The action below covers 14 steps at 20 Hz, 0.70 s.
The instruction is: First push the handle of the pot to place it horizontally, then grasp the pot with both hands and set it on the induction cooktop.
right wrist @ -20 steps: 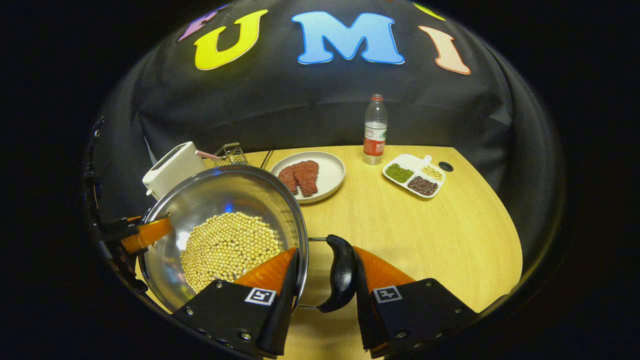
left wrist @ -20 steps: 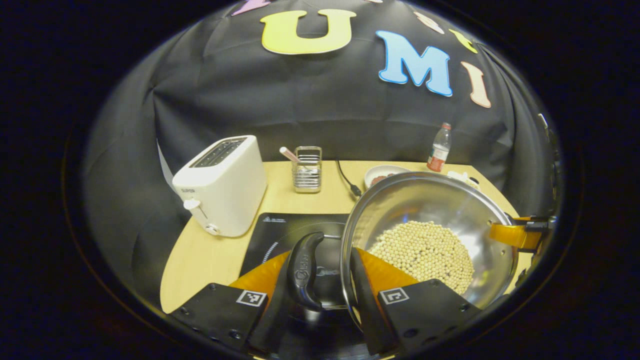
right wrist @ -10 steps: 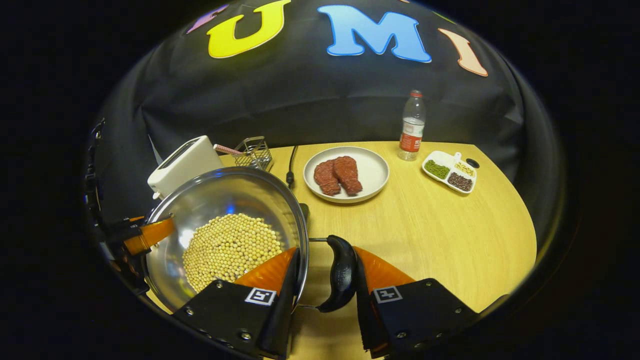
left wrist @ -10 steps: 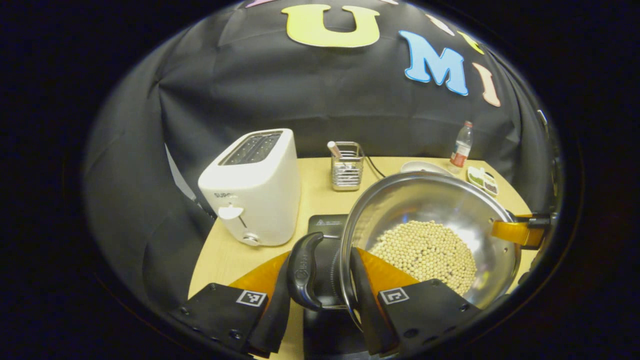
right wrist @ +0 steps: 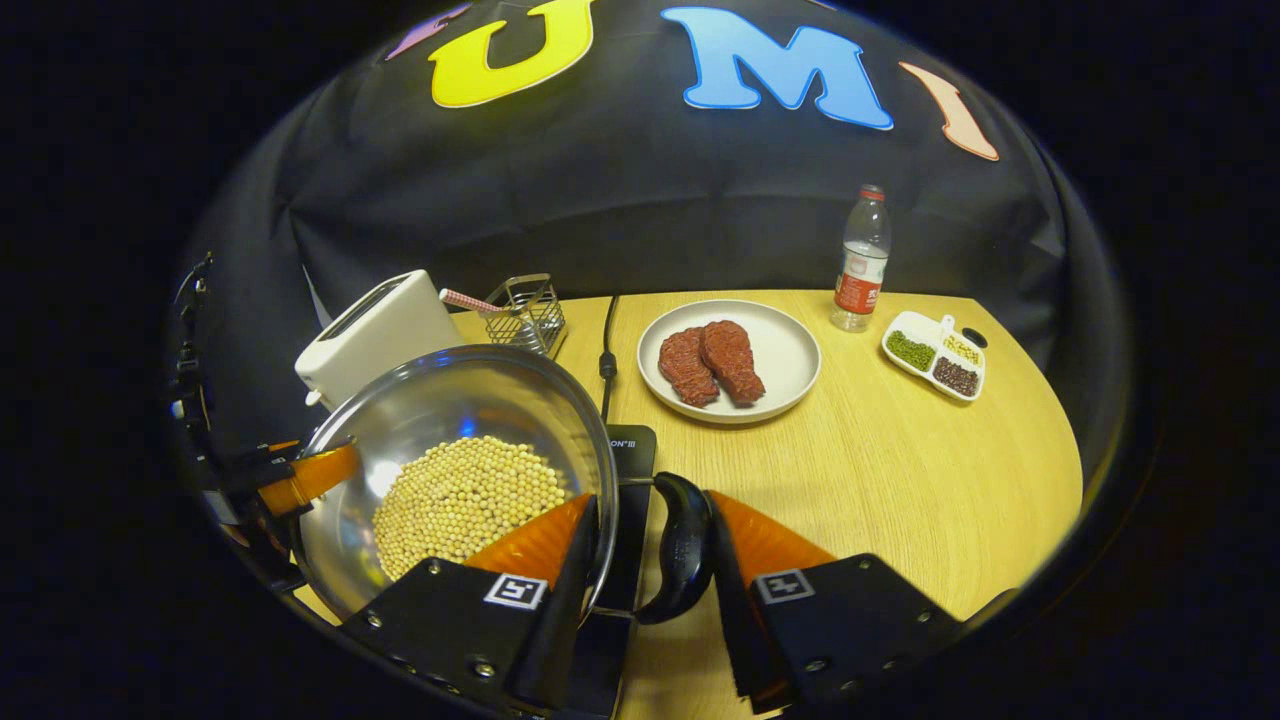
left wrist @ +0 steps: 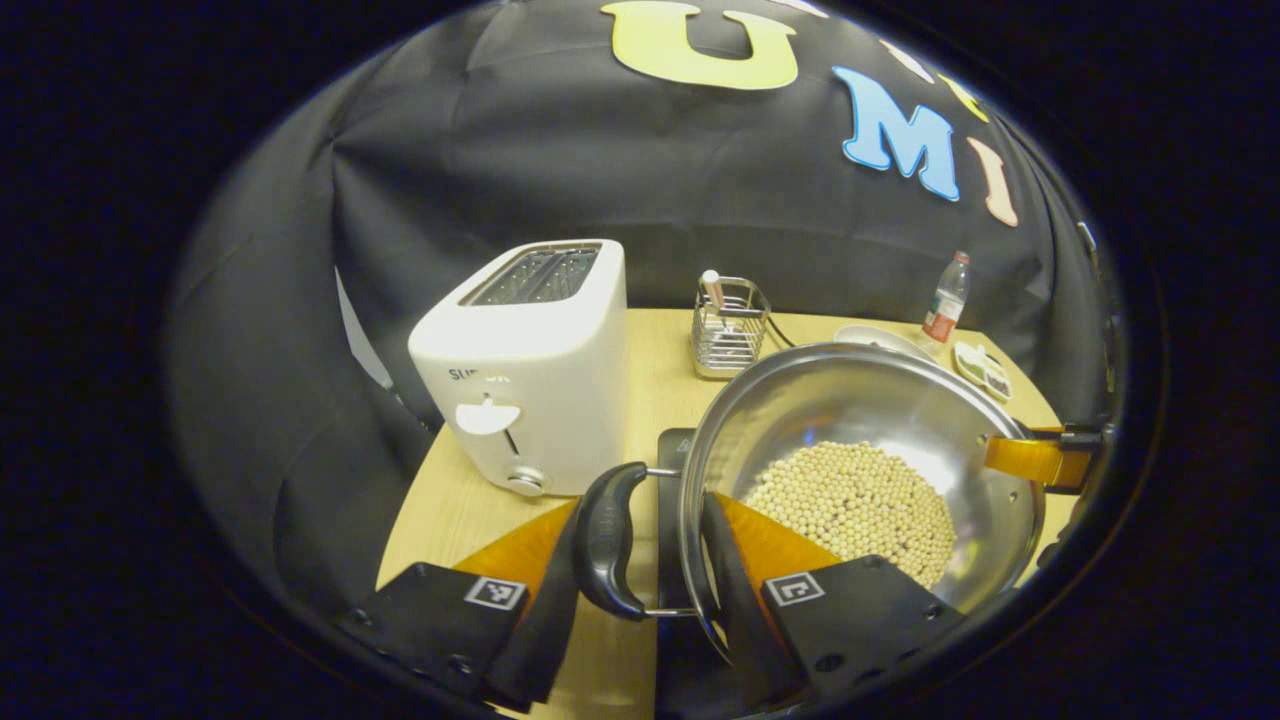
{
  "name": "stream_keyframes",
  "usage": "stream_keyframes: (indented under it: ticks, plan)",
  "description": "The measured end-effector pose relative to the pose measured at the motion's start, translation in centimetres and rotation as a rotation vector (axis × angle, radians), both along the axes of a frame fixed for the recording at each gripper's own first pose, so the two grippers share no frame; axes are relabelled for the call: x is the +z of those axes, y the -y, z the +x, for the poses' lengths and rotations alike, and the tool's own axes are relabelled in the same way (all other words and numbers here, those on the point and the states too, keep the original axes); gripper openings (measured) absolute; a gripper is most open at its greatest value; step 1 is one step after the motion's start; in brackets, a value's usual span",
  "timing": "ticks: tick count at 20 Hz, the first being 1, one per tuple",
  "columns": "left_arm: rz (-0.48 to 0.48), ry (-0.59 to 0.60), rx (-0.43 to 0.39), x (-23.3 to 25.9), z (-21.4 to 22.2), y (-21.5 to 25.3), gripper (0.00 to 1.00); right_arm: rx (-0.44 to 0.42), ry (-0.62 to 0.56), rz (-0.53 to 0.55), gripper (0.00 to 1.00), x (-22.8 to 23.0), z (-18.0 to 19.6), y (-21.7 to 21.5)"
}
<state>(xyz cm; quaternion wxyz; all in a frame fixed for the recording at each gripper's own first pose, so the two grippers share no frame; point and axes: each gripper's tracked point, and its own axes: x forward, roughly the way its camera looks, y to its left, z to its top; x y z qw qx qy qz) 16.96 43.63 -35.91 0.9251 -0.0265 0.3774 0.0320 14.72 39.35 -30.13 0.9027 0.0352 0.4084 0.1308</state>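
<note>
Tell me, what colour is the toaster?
White; the toaster shows best in the left gripper view.

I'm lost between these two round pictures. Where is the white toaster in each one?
Left gripper view: the toaster stands large at left of centre, just left of the pot.
Right gripper view: the toaster is small at upper left, behind the pot's far rim.
Shared landmark: the wire rack sits just right of the toaster in both views.
</note>
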Motion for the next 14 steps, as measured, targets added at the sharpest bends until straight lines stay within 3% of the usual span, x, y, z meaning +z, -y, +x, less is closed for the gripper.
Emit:
stream_keyframes:
  ticks: [1, 2, 3, 8, 14]
  plan:
    - [0.016, 0.036, 0.003, 1.0, 0.5, 0.1, 0.77, -0.014, 0.046, 0.000, 0.66, 1.2, 0.5, 0.9]
    - [0.034, 0.081, 0.013, 2.4, 1.1, 0.2, 0.97, -0.034, 0.094, -0.007, 0.82, 3.0, 1.1, 2.2]
    - [0.055, 0.139, 0.027, 4.4, 1.2, 0.4, 1.00, -0.054, 0.145, 0.000, 0.99, 4.2, 1.3, 3.3]
    - [0.111, 0.420, 0.038, 16.0, 0.7, 5.5, 0.98, -0.100, 0.385, -0.027, 0.96, 12.0, 1.3, 11.9]
    - [0.069, 0.592, 0.074, 25.6, -4.8, 17.1, 0.97, -0.087, 0.614, -0.085, 0.96, 20.4, -4.2, 22.7]
